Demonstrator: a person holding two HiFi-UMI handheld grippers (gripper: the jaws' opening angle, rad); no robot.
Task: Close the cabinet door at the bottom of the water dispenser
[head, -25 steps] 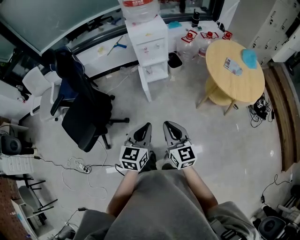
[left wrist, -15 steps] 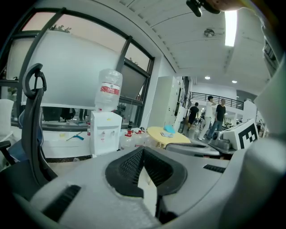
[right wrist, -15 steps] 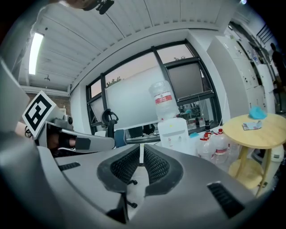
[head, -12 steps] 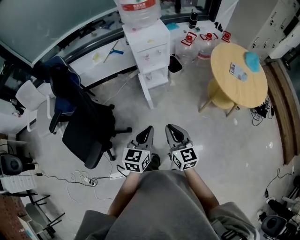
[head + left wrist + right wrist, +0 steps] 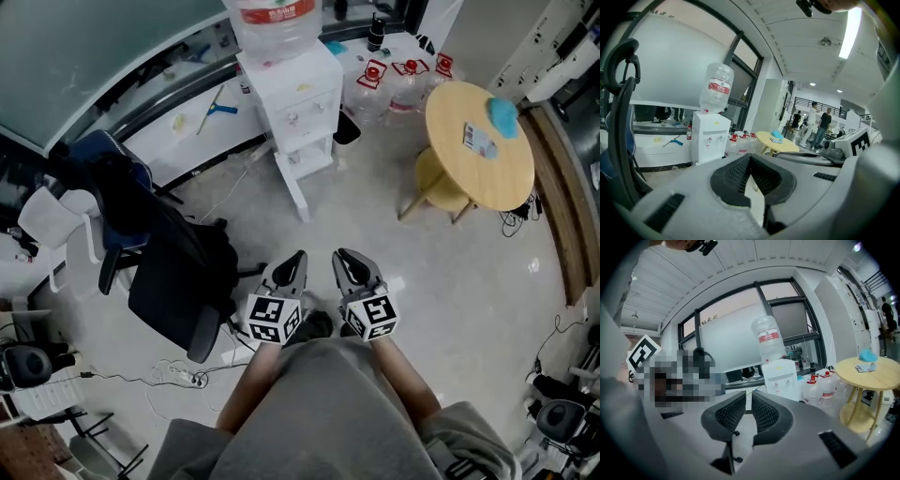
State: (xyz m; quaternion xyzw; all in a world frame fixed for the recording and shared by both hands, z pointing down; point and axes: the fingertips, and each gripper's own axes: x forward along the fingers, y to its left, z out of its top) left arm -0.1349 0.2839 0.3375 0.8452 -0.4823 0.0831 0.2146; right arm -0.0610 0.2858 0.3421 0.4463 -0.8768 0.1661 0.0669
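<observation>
A wide pale floor (image 5: 375, 220) filled the head view, with a bare lane running from the person up to the water dispenser (image 5: 292, 94) at the top centre. A black office chair (image 5: 173, 277) edged that lane on the left. A round wooden table (image 5: 478, 141) bounded it on the right, well apart from the dispenser. The dispenser's bottom cabinet door (image 5: 292, 192) stood open, swung out over the floor toward the person, its free edge nearest them. Low in the view, the left gripper (image 5: 296, 255) and right gripper (image 5: 339, 253) sat side by side, well short of the door. Both pairs of jaws were drawn together, with nothing between them.
</observation>
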